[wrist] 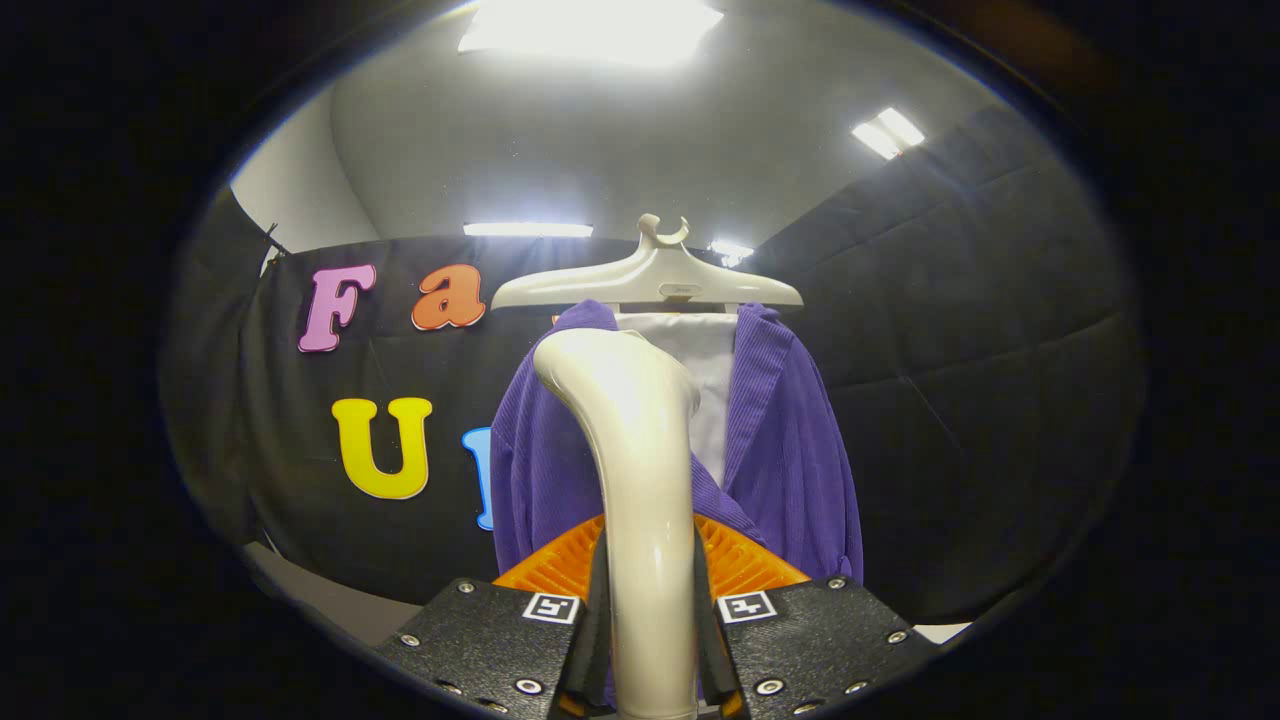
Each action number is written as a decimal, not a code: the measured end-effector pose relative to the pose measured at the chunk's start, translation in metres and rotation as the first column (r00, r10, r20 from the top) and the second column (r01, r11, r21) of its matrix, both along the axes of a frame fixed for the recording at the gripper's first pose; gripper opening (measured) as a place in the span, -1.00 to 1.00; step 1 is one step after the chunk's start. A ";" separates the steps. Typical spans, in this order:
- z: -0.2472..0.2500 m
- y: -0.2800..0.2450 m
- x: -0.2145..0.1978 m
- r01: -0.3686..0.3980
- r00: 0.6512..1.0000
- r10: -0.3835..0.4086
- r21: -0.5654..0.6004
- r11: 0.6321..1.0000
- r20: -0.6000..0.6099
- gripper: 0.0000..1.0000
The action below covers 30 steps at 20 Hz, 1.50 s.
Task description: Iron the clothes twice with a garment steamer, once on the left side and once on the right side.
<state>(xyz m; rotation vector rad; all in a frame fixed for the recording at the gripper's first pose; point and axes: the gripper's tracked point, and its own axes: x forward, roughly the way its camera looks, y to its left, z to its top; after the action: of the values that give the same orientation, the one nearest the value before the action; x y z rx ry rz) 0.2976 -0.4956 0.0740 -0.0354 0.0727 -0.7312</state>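
Fingers [650,640] pinch the garment steamer [640,480] handle, its head raised near the purple jacket [790,450] hanging on a hanger [650,280] just beyond — steaming looks underway, passes completed unclear.

The tongs [648,610] are closing on both sides of the garment steamer [640,470], which is showing a glossy cream-white. Just beyond them, a purple corduroy-ribbed jacket [790,450] is hanging over a plain white panel [700,360], and the hanger [648,280] above is looking pale beige.
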 end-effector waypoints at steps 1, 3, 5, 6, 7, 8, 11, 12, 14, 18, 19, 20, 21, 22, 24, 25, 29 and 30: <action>-0.010 -0.004 0.003 0.001 1.000 -0.001 0.005 1.000 -0.018 -0.29; -0.030 -0.007 0.007 0.003 0.999 -0.002 0.019 1.000 -0.050 -0.29; -0.048 -0.008 0.008 0.004 0.997 -0.002 0.033 0.999 -0.071 -0.29; -0.058 -0.007 0.007 0.005 0.997 -0.001 0.041 0.999 -0.080 -0.28; -0.068 -0.007 0.005 0.006 0.996 -0.001 0.048 0.999 -0.091 -0.29; -0.078 -0.006 0.002 0.004 0.994 0.002 0.055 0.998 -0.105 -0.28; -0.107 0.000 -0.008 -0.002 0.989 0.013 0.079 0.997 -0.148 -0.29; -0.117 0.003 -0.012 -0.004 0.986 0.019 0.091 0.996 -0.164 -0.28; -0.138 0.009 -0.021 -0.007 0.981 0.028 0.110 0.994 -0.194 -0.28; -0.177 0.014 -0.048 0.014 0.974 0.019 0.145 0.989 -0.227 -0.28; -0.189 0.016 -0.054 0.020 0.972 0.018 0.157 0.987 -0.236 -0.28; -0.202 0.018 -0.061 0.027 0.967 0.018 0.170 0.985 -0.254 -0.28; -0.216 0.020 -0.069 0.030 0.961 0.022 0.184 0.982 -0.274 -0.28; -0.229 0.023 -0.076 0.033 0.956 0.028 0.200 0.979 -0.293 -0.28; -0.253 0.028 -0.091 0.040 0.945 0.037 0.228 0.973 -0.324 -0.28; -0.264 0.031 -0.099 0.044 0.940 0.039 0.236 0.971 -0.338 -0.28; -0.311 0.052 -0.129 0.045 0.920 0.075 0.293 0.955 -0.386 -0.28; -0.317 0.058 -0.135 0.045 0.914 0.082 0.301 0.953 -0.397 -0.28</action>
<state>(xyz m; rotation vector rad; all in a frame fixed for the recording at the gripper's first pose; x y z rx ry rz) 0.1623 -0.4379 -0.2432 0.1080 0.5839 -0.6770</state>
